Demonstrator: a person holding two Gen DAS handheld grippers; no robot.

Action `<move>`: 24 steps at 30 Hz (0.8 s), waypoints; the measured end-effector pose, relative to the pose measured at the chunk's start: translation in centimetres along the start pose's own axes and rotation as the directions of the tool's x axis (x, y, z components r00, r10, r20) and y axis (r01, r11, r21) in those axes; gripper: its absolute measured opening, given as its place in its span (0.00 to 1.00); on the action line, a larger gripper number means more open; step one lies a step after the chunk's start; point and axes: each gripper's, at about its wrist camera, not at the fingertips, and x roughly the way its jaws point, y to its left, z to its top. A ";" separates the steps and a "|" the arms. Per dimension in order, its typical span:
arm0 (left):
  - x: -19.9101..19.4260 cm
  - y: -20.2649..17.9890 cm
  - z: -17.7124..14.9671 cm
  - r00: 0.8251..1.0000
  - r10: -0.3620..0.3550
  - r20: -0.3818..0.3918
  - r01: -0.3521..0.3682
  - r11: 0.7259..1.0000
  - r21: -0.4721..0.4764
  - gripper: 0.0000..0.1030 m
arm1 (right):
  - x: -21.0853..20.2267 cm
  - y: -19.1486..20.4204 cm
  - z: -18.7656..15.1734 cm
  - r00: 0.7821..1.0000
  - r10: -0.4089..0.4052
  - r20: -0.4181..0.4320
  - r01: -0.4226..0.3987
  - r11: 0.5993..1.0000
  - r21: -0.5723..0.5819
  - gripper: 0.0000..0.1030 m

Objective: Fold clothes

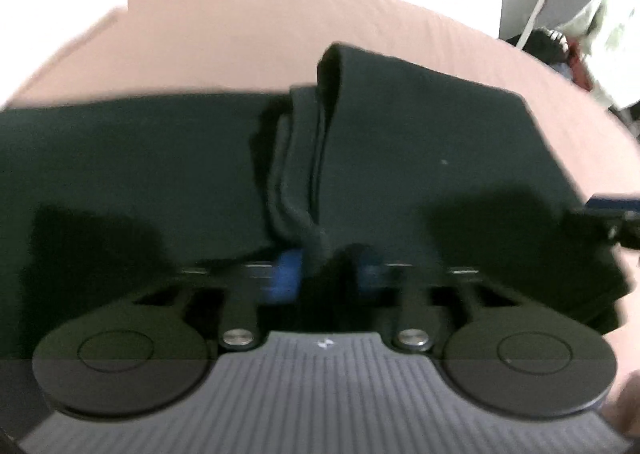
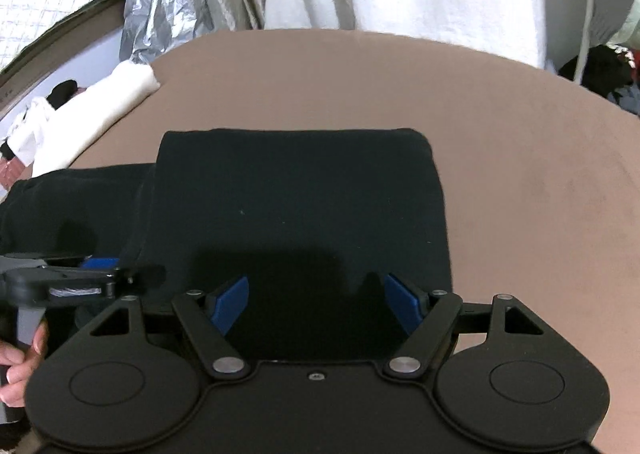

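Right wrist view shows the right gripper (image 2: pixel 316 304) w/ blue pads (image 2: pixel 230 304) spread wide over the folded dark garment (image 2: pixel 304 193) on the tan bed (image 2: pixel 520 157). Left view is blurry: left gripper (image 1: pixel 326 268) pinches a raised ridge of cloth. Hand (image 2: pixel 18 368) cut off at the edge. White clothes (image 2: pixel 100 105) lie beside the bed.
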 end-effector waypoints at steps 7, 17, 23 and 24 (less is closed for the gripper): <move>-4.2 0.0 0.0 0.998 -0.012 0.068 0.014 0.999 -0.031 0.09 | 1.2 -2.9 1.1 0.996 0.083 0.018 -0.085 0.986 0.146 0.77; -4.6 3.2 -1.3 0.995 0.096 -0.015 -0.097 0.992 -0.083 0.24 | 2.6 0.1 0.8 0.943 0.332 0.020 -0.332 0.938 0.102 0.77; -10.8 13.1 0.6 0.879 0.477 0.022 -0.462 0.861 -0.213 0.91 | 3.5 8.0 -1.9 0.861 0.466 -0.205 -0.487 0.871 -0.066 0.77; -12.0 16.0 0.7 0.874 0.487 0.006 -0.459 0.828 -0.322 0.91 | 3.8 9.5 -2.5 0.833 0.496 -0.247 -0.531 0.842 -0.099 0.78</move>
